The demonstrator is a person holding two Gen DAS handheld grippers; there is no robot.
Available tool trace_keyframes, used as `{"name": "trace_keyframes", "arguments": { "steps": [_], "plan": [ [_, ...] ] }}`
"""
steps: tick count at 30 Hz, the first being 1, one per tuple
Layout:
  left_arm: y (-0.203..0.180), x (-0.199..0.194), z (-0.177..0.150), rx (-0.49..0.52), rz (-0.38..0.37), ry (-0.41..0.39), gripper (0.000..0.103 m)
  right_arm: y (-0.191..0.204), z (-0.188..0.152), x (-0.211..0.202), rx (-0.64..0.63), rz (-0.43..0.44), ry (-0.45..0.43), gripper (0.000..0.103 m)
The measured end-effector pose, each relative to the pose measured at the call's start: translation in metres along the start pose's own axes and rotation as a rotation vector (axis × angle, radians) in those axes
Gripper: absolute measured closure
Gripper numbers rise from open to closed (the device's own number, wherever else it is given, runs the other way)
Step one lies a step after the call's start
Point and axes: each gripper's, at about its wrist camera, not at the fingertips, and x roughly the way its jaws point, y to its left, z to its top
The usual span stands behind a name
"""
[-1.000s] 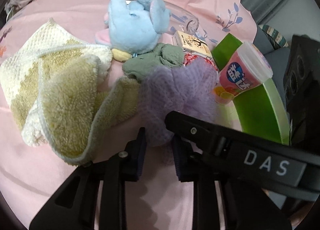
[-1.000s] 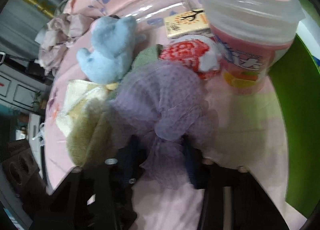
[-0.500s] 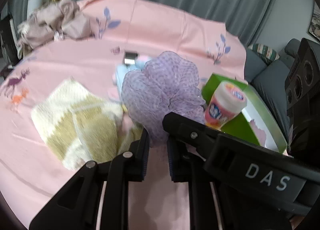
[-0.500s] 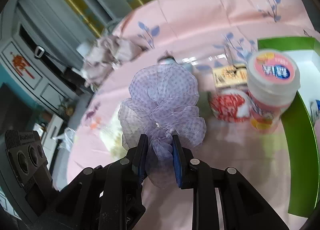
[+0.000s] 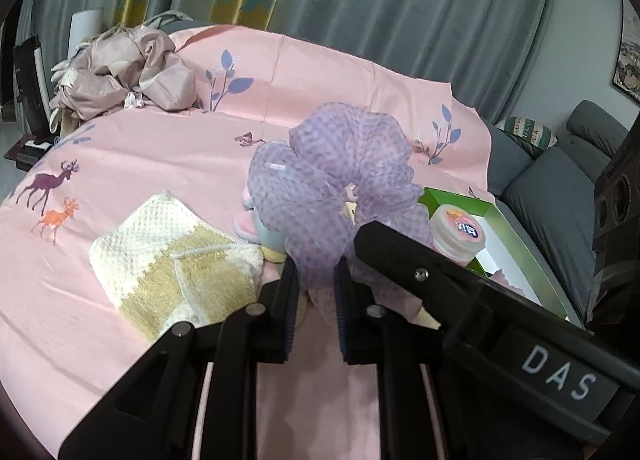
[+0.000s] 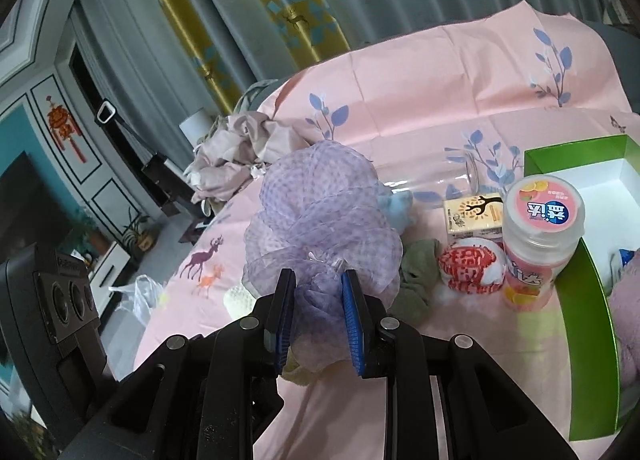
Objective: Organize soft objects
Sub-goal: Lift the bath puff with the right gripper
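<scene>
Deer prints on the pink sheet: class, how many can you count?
2. A purple deer and a smaller orange deer beside it, near the sheet's left edge beyond the towel. Others may be hidden under objects.

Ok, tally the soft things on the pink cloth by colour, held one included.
Purple: 1, mesh scrunchie, clamped in both tongs
Light blue: 1, plush toy
Green: 1, scrunchie
Cream and tan: 1, towel
Beige: 1, crumpled cloth
Total: 5

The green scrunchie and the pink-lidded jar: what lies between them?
In the right wrist view, a red-and-white patterned ball lies between the green scrunchie and the pink-lidded jar.
</scene>
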Motion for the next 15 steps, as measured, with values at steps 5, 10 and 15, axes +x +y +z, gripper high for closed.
{"name": "trace_keyframes", "arguments": {
  "steps": [5, 10, 15],
  "plan": [
    [-0.0042, -0.0038, -0.0012, 0.026, 0.015, -0.024, 0.090, 0.0010, -0.0009, -0.0028, -0.009, -0.006, -0.015, 0.077],
    [-0.0024, -0.0055, -0.0006, 0.031, 0.015, -0.036, 0.090, 0.0031, -0.0015, -0.0050, -0.018, -0.009, -0.029, 0.077],
    [-0.0027, -0.0076, -0.0001, 0.042, 0.018, -0.049, 0.090, 0.0020, -0.0009, -0.0053, -0.021, -0.006, -0.036, 0.077]
  ]
}}
